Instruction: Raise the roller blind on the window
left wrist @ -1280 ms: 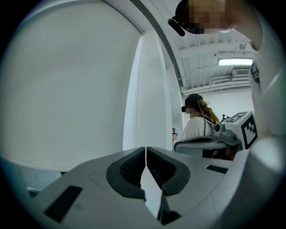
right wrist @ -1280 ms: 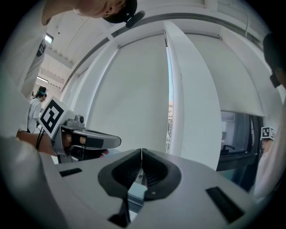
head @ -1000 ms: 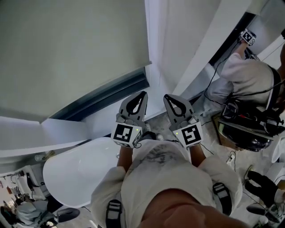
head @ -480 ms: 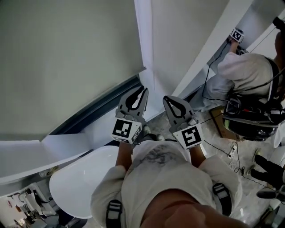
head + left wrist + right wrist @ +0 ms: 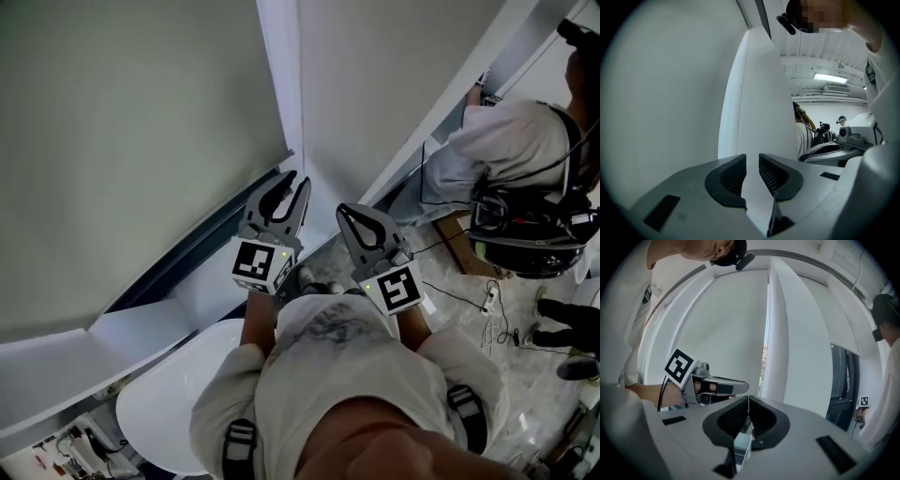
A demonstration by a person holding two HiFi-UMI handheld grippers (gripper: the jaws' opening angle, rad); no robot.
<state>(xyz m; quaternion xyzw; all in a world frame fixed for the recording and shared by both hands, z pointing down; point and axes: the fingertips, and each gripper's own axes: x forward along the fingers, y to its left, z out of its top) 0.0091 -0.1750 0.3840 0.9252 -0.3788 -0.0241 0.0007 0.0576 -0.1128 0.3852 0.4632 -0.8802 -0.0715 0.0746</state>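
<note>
Head view: left gripper (image 5: pixel 295 180) level, forward

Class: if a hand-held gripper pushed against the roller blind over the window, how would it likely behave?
The roller blind hangs as one broad, thin, flat sheet, so it would probably yield and ripple rather than resist. Its lower edge runs straight, suggesting a stiffer bottom bar; that part likely stays rigid when lifted.

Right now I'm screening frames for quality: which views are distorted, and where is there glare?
Head view: soft, even light on the roller blind, straight edges bowed. Left gripper view: strong fisheye, black corners, ceiling lamp blown out. Right gripper view: same fisheye, bright daylight slit beside the blind.
</note>
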